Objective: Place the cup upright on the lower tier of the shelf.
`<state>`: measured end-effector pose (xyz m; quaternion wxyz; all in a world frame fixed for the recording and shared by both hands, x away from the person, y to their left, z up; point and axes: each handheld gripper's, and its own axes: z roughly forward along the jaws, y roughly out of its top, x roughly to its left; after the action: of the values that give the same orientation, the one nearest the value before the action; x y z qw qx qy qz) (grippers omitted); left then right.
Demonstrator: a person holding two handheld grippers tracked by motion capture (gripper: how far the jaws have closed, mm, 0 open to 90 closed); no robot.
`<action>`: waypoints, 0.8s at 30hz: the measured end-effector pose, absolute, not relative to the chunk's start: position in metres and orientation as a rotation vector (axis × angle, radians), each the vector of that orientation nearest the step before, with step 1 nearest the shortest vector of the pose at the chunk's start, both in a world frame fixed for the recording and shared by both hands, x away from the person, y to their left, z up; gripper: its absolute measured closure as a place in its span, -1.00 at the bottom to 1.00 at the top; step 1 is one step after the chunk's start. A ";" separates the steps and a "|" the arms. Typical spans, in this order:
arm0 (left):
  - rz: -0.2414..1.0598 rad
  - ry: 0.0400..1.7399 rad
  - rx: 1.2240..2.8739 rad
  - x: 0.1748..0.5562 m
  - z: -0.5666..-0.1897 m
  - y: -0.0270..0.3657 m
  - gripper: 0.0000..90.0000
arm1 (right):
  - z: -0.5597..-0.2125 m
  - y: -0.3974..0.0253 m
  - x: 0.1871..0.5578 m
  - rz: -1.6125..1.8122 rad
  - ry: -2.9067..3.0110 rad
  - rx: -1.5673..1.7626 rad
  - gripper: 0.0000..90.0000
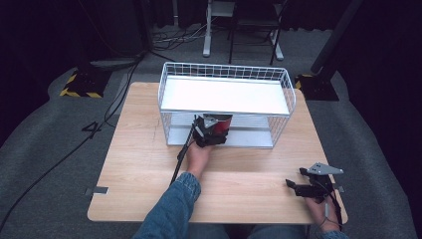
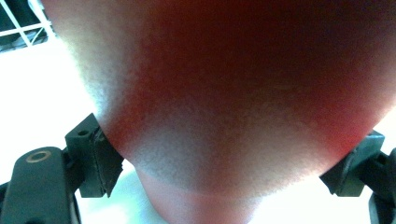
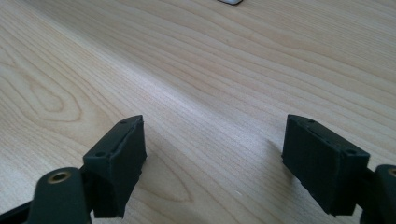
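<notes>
A red cup-like container (image 1: 223, 123) sits at the front opening of the white wire rack (image 1: 225, 70), on or just over its lower shelf (image 1: 251, 138). My left gripper (image 1: 214, 131) is shut on it. In the left gripper view the red container (image 2: 243, 84) is very close and blurred, with a black pad (image 2: 100, 161) pressed on each side of it. My right gripper (image 1: 294, 178) rests low over the wooden table (image 1: 144, 164) near its front right corner. Its jaws stand open (image 3: 215, 154) over bare wood with nothing between them.
The rack has a white upper shelf (image 1: 224, 94) and stands at the table's far middle. A black cable (image 1: 181, 154) trails from the left gripper along the forearm. A chair and stand legs (image 1: 244, 30) are on the floor beyond the table.
</notes>
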<state>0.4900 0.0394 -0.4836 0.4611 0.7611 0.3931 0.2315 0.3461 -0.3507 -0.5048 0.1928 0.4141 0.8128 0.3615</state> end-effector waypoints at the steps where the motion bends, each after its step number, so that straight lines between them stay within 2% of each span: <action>1: 0.565 0.977 1.867 0.490 -0.484 0.039 -0.64 | -0.505 -0.351 0.346 1.014 2.283 1.163 -0.52; 18: 0.457 1.005 1.827 0.497 -0.487 0.047 -0.71 | -0.505 -0.350 0.346 1.015 2.282 1.160 -0.52; 24: 0.473 0.983 1.818 0.494 -0.484 0.049 -0.85 | -0.505 -0.350 0.346 1.012 2.280 1.157 -0.53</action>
<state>0.4936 0.0492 -0.4836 0.4887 0.7481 0.4044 0.1948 0.3457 -0.3498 -0.5048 0.1946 0.4129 0.8132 0.3611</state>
